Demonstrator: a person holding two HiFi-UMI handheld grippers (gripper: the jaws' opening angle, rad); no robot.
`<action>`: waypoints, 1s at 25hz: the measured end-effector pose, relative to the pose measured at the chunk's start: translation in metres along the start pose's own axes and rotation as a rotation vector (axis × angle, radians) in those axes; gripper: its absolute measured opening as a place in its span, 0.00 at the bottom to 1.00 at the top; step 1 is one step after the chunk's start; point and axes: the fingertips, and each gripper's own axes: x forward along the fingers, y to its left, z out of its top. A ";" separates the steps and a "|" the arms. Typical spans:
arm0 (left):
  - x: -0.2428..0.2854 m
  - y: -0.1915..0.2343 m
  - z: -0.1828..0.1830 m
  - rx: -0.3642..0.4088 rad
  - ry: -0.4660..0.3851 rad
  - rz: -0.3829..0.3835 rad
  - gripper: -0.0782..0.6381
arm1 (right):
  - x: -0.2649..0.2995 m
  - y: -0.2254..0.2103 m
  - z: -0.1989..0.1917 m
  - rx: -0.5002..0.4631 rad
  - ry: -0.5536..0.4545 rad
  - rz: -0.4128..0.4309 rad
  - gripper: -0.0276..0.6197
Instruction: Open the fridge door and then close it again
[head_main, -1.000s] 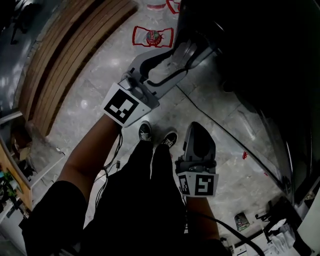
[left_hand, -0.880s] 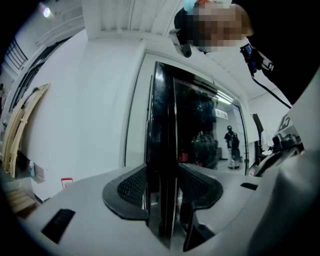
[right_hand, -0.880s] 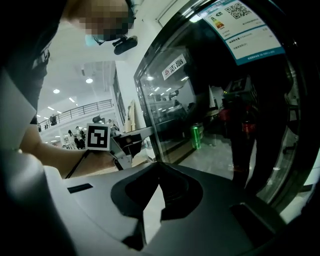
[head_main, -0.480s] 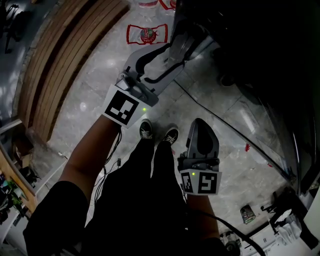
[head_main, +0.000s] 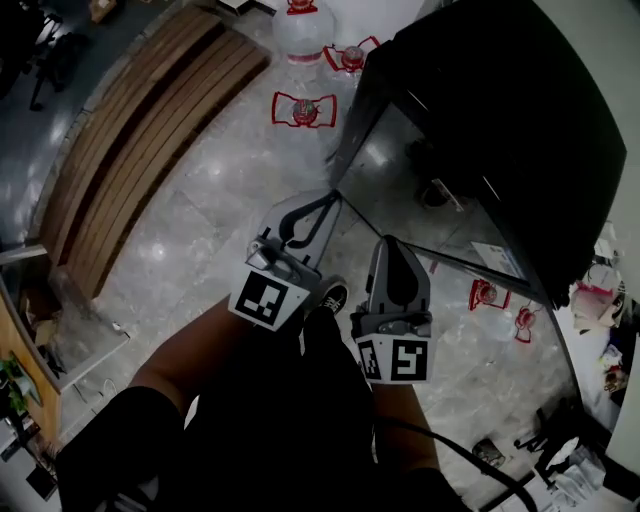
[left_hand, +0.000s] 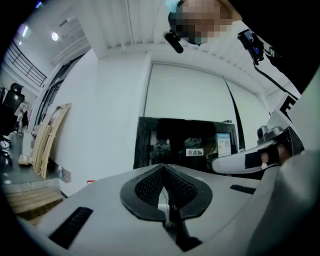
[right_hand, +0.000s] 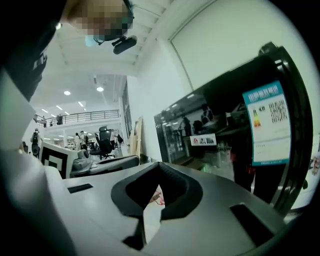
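Grey marble floor (head_main: 180, 230), black glass-fronted fridge (head_main: 480, 120) just ahead, its door seemingly shut.
Empty, the left gripper (head_main: 328, 200) has just snapped closed; the right gripper (head_main: 392, 245) is pressed together too. Closed claws may skid off the door edge, not catch it.

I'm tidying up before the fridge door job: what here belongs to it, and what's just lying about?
Belongs to the job:
- black fridge
- its glass door

Just lying about:
- wooden planks
- water jugs
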 end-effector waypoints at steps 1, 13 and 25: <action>-0.009 -0.008 0.011 -0.017 0.006 0.011 0.12 | -0.005 0.006 0.013 -0.008 -0.017 0.011 0.07; -0.104 -0.081 0.122 -0.094 0.045 0.071 0.12 | -0.091 0.070 0.106 -0.081 -0.079 0.079 0.07; -0.130 -0.122 0.164 -0.005 0.007 0.012 0.12 | -0.145 0.071 0.148 -0.128 -0.134 0.027 0.07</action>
